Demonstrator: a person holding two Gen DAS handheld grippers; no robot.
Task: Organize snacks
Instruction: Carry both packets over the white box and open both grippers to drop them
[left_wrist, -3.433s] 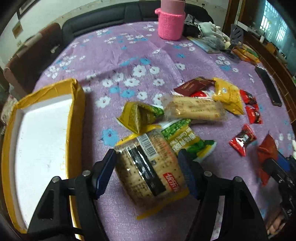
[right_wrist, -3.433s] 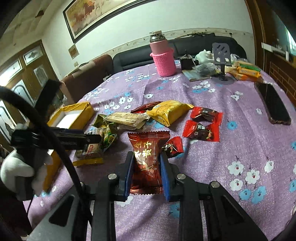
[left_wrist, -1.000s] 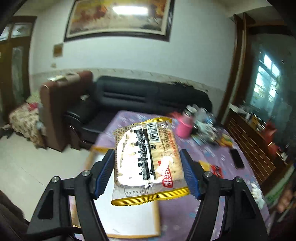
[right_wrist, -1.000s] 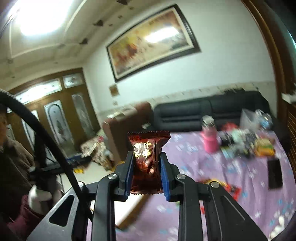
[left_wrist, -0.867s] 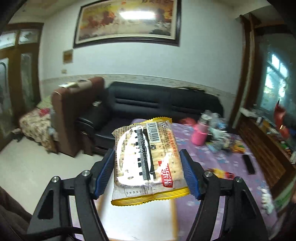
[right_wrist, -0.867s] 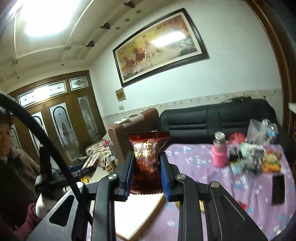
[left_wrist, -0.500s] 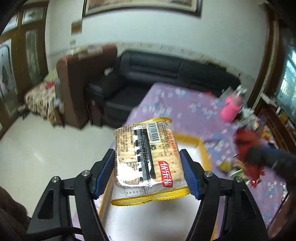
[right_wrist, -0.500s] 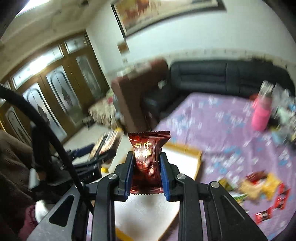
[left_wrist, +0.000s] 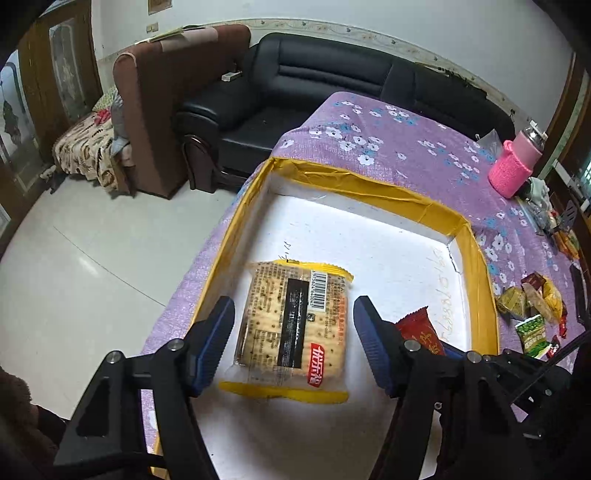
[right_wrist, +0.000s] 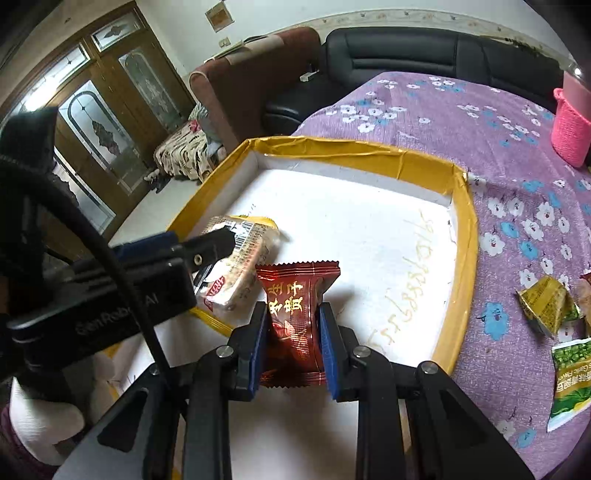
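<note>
Left gripper (left_wrist: 293, 343), jaws parted, straddles the yellow-edged cracker packet (left_wrist: 295, 325) lying in the yellow-rimmed white box (left_wrist: 369, 181); right gripper (right_wrist: 293, 347), at three o'clock, clamps a dark red foil snack packet (right_wrist: 295, 317).

"Garlic Flavor" on green packet (right_wrist: 567, 373)

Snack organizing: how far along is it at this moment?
Done: the cracker pack lies in the yellow box, loose between the jaws of the open left gripper. In hand: the right gripper clamps a red candy packet above the box. Left: several snacks on the tablecloth.
</note>
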